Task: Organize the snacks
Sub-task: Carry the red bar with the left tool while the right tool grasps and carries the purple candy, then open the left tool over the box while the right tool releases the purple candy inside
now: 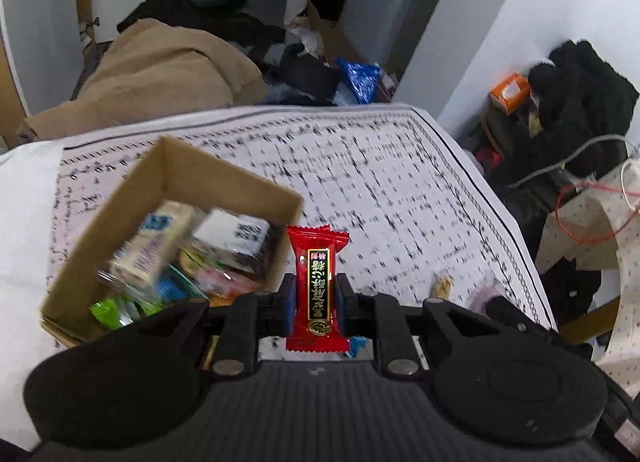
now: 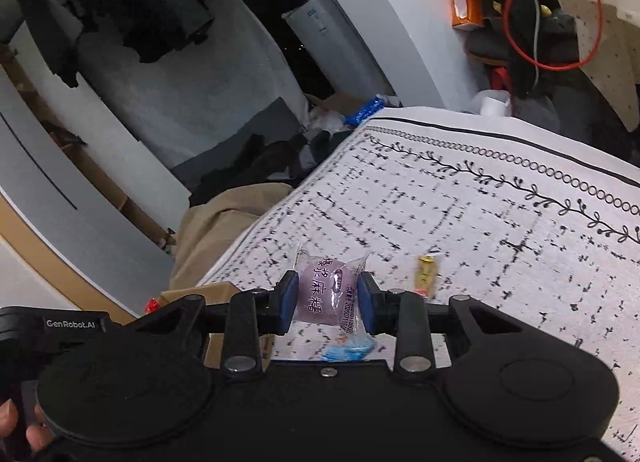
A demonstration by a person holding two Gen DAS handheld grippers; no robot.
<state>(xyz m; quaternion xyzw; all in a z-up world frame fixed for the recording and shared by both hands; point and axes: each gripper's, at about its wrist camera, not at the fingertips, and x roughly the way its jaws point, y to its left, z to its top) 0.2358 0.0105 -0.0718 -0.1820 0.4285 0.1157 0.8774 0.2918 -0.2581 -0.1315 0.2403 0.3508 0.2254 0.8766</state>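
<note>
Tablecloth [image 2: 480, 222] white, black-patterned; cardboard box [image 1: 100, 230] on it; clutter behind.

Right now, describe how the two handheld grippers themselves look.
Both are matte black plastic. The left gripper and right gripper each have two link arms with silver pivot screws, round housings either side, and blue pads on the fingertips. White "GenRobot.AI" lettering appears in the right wrist view.
</note>
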